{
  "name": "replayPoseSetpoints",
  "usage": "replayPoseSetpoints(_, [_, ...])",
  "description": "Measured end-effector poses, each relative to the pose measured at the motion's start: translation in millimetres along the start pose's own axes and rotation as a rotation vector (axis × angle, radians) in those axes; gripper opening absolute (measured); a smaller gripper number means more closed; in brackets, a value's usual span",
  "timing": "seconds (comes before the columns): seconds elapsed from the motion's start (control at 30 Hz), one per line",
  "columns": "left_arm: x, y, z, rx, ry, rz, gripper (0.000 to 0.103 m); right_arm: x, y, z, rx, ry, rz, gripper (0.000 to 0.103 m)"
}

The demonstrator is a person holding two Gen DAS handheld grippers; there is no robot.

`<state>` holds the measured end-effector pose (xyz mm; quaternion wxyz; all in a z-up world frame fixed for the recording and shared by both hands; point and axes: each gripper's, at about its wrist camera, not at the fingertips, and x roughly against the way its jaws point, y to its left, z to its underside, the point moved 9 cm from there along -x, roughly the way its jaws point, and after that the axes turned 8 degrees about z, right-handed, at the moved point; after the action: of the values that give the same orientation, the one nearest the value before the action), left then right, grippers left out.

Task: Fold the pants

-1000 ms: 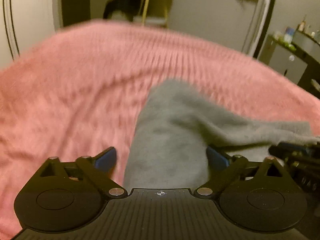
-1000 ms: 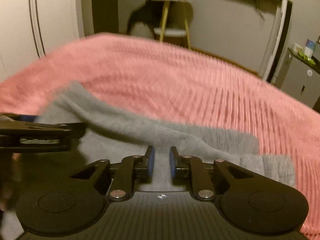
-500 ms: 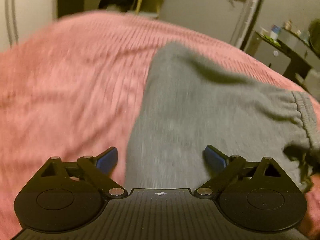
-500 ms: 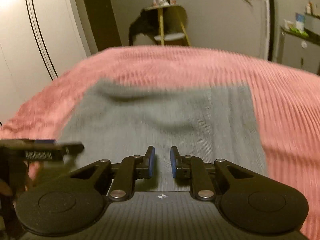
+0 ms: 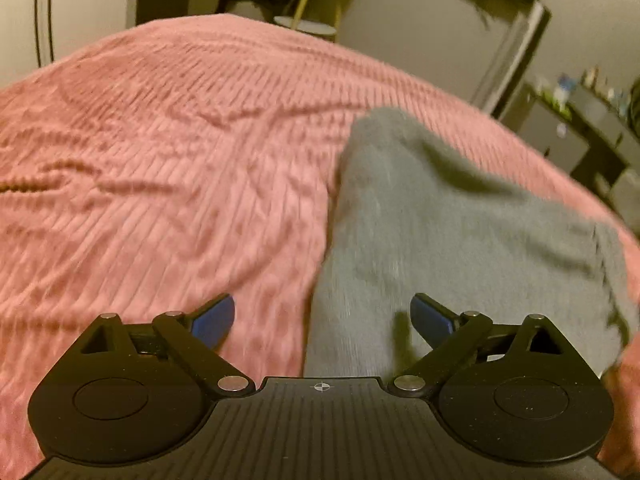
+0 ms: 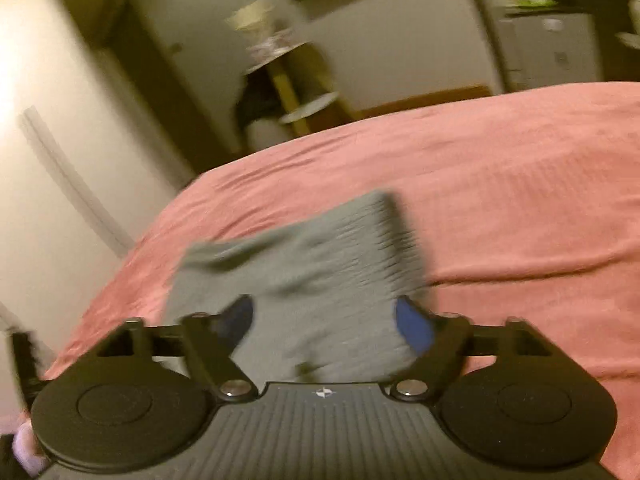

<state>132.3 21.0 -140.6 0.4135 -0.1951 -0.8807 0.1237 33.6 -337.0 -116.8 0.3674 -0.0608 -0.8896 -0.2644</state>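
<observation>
Closest to us in the left wrist view, our left gripper (image 5: 322, 320) has its black fingers with blue pads (image 5: 212, 318) spread wide apart, and nothing lies between them. Just beyond them, the folded grey knit sweatpants (image 5: 460, 240) lie flat on the ribbed pink bedspread (image 5: 160, 160); the left pad hangs over bare pink cloth and the right pad over grey fabric. The pants' near left edge runs up between the two fingers, and the fabric stretches away to the right, with a shadowed crease across its far part.

In the right wrist view, our right gripper (image 6: 324, 320) is likewise spread wide, holding nothing, with the grey sweatpants (image 6: 312, 264) lying on the bedspread (image 6: 520, 200) directly ahead of its blue pads (image 6: 414, 324). This view is tilted and badly smeared, so we cannot say whether the pads touch the cloth; they seem to sit just above it. The pants appear here as a compact rectangle with a darker far right edge.

Farther off, past the end of the bed, we see a small side table with yellow legs (image 6: 288, 76) against the pale wall, a tall white wardrobe door (image 6: 52, 140) at left, and a dark low cabinet with small items on top (image 5: 580, 120) at right.
</observation>
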Motion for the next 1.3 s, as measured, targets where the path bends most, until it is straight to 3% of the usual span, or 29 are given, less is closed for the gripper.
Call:
replayPoseSetpoints(0.1, [-22, -10, -9, 0.026, 0.076, 0.170, 0.098, -41, -29, 10, -0.165, 0.193, -0.098, 0.085])
replayPoseSetpoints(0.17, [-40, -16, -9, -0.001, 0.142, 0.208, 0.098, -63, -35, 15, -0.244, 0.257, -0.176, 0.087])
replayPoseSetpoints(0.23, [-59, -19, -9, -0.046, 0.192, 0.199, 0.097, -81, -35, 13, -0.286, 0.291, -0.224, 0.090])
replayPoseSetpoints(0.3, [-71, -25, -13, -0.081, 0.187, 0.207, 0.096, -91, -30, 5, -0.283, 0.273, -0.241, 0.090])
replayPoseSetpoints(0.47, [-94, -30, -25, -0.041, 0.187, 0.217, 0.077, -113, -12, -5, -0.233, 0.288, -0.206, 0.060])
replayPoseSetpoints(0.53, [-94, -27, -33, -0.008, 0.168, 0.230, 0.051, -112, -6, -7, -0.204, 0.281, -0.186, 0.055])
replayPoseSetpoints(0.6, [-83, -24, -40, 0.018, 0.133, 0.261, 0.034, -102, 6, -12, -0.152, 0.246, -0.172, 0.051])
replayPoseSetpoints(0.73, [-63, -34, -57, 0.014, 0.063, 0.286, 0.031, -80, 29, -40, -0.116, 0.161, -0.233, 0.048])
replayPoseSetpoints(0.83, [-54, -40, -77, 0.014, 0.001, 0.288, 0.035, -72, 44, -64, -0.086, 0.104, -0.251, 0.048])
replayPoseSetpoints(0.87, [-54, -38, -83, 0.014, -0.004, 0.253, 0.041, -74, 45, -70, -0.083, 0.092, -0.235, 0.054])
replayPoseSetpoints(0.9, [-55, -34, -88, 0.003, -0.012, 0.185, 0.055, -77, 43, -75, -0.083, 0.084, -0.200, 0.059])
replayPoseSetpoints(0.97, [-51, -28, -94, -0.041, -0.049, 0.056, 0.060, -78, 33, -80, -0.100, 0.063, -0.090, 0.073])
replayPoseSetpoints(1.03, [-43, -30, -89, -0.113, -0.055, 0.001, 0.075, -67, 24, -79, -0.085, -0.003, -0.012, 0.073])
replayPoseSetpoints(1.13, [-28, -38, -66, -0.148, -0.080, -0.025, 0.091, -41, 38, -62, 0.000, -0.088, 0.012, 0.071])
replayPoseSetpoints(1.2, [-29, -43, -46, -0.151, -0.061, -0.024, 0.094, -27, 53, -48, 0.112, -0.161, 0.058, 0.063])
replayPoseSetpoints(1.3, [-39, -49, -14, -0.181, 0.016, -0.075, 0.093, -23, 67, -26, 0.264, -0.189, 0.154, 0.057])
